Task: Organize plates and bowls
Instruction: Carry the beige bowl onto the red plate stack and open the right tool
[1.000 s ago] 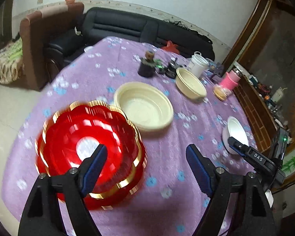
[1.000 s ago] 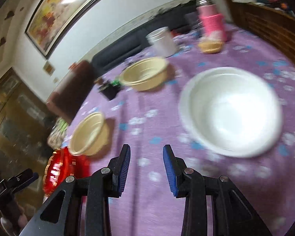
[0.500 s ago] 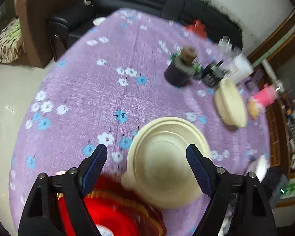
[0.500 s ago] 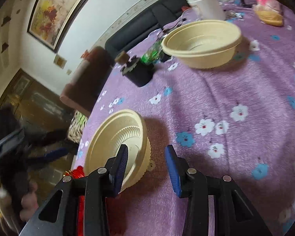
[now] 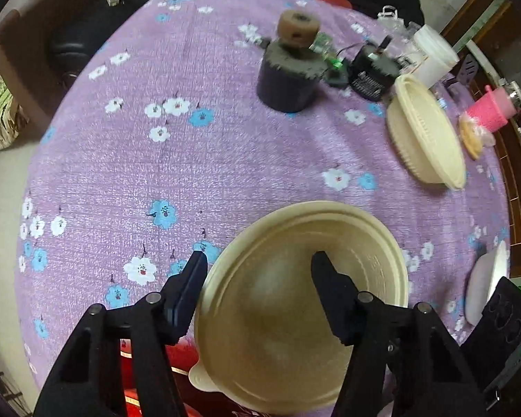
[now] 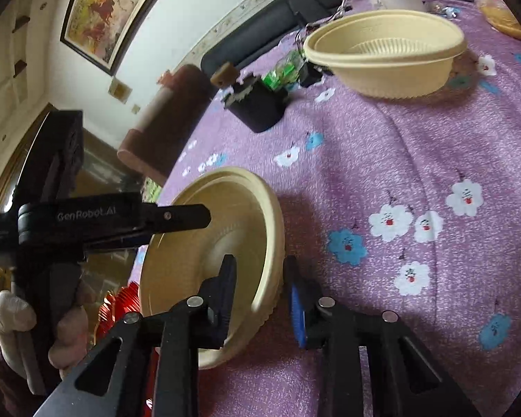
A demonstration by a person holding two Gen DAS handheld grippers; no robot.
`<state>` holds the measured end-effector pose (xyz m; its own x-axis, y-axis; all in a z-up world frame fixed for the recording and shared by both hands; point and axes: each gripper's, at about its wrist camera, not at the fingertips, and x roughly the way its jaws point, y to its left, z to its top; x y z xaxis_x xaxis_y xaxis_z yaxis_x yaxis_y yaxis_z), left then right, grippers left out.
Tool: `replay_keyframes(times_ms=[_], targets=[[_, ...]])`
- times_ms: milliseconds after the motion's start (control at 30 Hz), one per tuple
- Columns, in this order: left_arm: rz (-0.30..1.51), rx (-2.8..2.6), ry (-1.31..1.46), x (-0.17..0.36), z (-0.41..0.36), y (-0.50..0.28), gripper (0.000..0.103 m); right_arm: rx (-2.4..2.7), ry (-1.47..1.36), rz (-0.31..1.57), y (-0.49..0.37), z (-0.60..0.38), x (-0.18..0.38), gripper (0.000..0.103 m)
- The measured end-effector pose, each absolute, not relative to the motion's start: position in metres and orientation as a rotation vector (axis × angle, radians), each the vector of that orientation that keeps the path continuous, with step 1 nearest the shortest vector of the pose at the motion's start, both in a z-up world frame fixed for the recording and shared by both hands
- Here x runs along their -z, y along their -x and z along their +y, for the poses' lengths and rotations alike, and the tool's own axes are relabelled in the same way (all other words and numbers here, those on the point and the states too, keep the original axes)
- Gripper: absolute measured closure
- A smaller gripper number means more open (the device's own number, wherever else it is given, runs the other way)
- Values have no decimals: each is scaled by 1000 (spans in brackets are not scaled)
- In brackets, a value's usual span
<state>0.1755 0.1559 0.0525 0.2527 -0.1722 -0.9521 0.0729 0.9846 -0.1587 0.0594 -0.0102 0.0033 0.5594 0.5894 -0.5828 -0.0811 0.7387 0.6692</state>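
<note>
A cream bowl sits on the purple flowered tablecloth, its near edge overlapping a red gold-rimmed plate. My left gripper points down over it. One finger is outside the left rim and the other inside the bowl; the jaws are closing, pads not pressing. My right gripper straddles the opposite rim of the same cream bowl. Its jaws are also closing, with the wall between them and a little slack showing. A second cream bowl and a white bowl lie further right.
A dark pot topped with a brown ring, a black gadget, a white jug and a pink cup crowd the far side. A black sofa stands past the table's edge. A gloved hand holds the left gripper.
The left gripper went from above the red plate to over the cream bowl and its jaws narrowed. The right gripper swung from the white bowl to the cream bowl's rim, jaws narrower.
</note>
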Motion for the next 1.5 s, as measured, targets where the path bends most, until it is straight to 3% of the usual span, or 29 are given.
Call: replay_keyframes(times_ms=[467,700,800,1100,1333,1433,1500], targets=[[1011,108,72,-172,170,-80,40,-515,-557,596,9,7,-105,77],[901,126,94,-219,193,-26,33,-638,-584,673,22,30,-129,77],[908,112,100,-215,208,-8,30,-683,-571,743,24,47,-122,77],[1067,39,260,-138,275,-2,30,-675,-458,949,14,110,-76,77],[1116,34,381,-95,303,-11,30,-588,-349,949,5,132,-69,76],[1088,47,399,-98,307,-6,30,-533,-251,886,10,141,-75,67],[1052,64,398,-106,306,2,30,-527,-228,850,13,141,-80,55]])
